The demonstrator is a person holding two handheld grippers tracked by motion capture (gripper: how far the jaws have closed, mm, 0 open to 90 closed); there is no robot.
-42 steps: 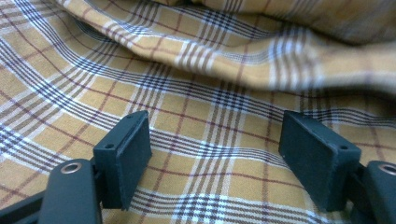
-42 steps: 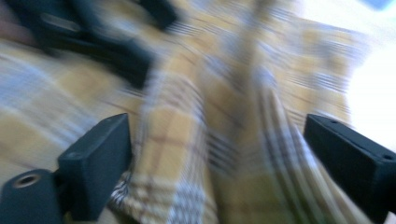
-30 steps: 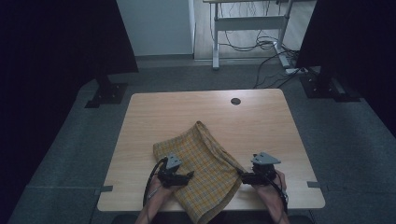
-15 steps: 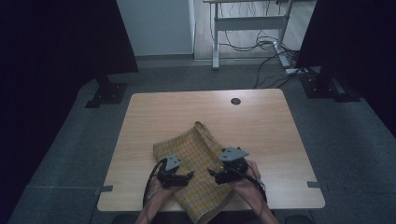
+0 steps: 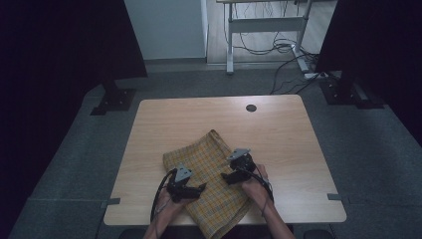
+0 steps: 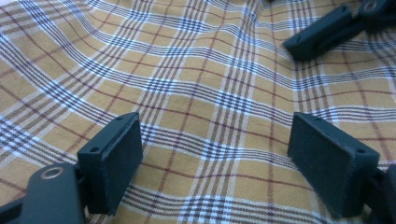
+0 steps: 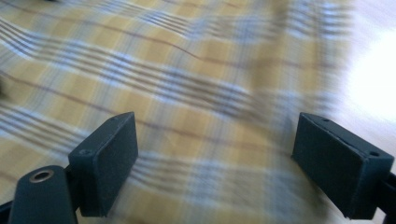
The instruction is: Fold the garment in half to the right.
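Note:
A yellow plaid cloth [image 5: 211,159] lies folded on the wooden table [image 5: 278,129], and its near corner hangs over the front edge. My left gripper [image 5: 201,188] rests low over the cloth's left part and points right. In the left gripper view its jaws [image 6: 215,168] stand open over flat cloth [image 6: 196,84], having just opened a little. My right gripper [image 5: 226,178] sits over the cloth's right part and points left. Its jaws [image 7: 224,163] are open after narrowing slightly, with blurred cloth [image 7: 177,93] beneath them and nothing pinched. A right fingertip [image 6: 317,35] shows at the top of the left gripper view.
A round cable hole [image 5: 251,107] sits near the table's far edge. Bare wood stretches behind and right of the cloth. Dark screen stands [image 5: 114,97] flank the table, and a desk frame with cables [image 5: 278,45] stands behind.
My right gripper has moved left from the bare wood beside the cloth onto the cloth's right part. The left gripper has kept its place.

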